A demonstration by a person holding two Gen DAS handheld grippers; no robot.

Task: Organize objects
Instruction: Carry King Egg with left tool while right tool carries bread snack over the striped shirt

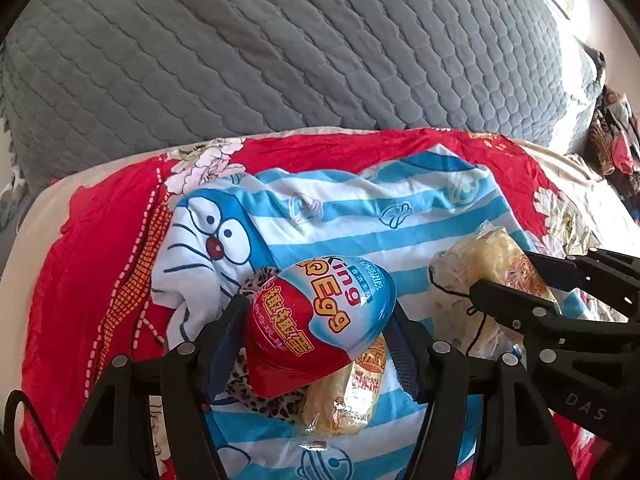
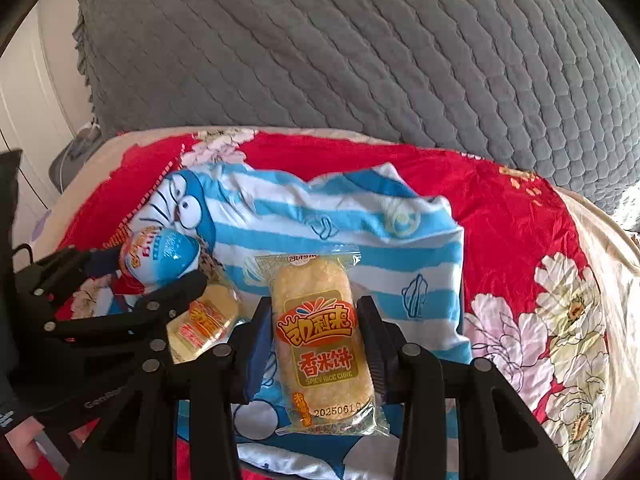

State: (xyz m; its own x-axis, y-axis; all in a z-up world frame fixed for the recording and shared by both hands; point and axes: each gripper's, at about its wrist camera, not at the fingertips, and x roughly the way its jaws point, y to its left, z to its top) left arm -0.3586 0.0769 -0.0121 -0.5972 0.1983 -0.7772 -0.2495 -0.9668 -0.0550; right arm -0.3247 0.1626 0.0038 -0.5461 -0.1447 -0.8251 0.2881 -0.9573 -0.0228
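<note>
Left tool (image 1: pixel 320 324) clamps a red-and-blue egg-shaped pack (image 1: pixel 320 320), printed "King QQ Egg". Right tool (image 2: pixel 316 320) clamps a rice cake packet (image 2: pixel 324 344), printed "SPICY RICE CAKE"; that wording is legible in the right view only. Beneath the left tool lie a second rice cake packet (image 1: pixel 352 392) and leopard-print fabric (image 1: pixel 256 396). Beyond both: a blue-striped cartoon cloth (image 2: pixel 360 216), a red floral bedcover (image 2: pixel 520 216) and a grey quilt (image 1: pixel 280 48).

A home bedroom: a grey quilted bedspread (image 1: pixel 280 48) behind a red floral quilt (image 2: pixel 520 208).
</note>
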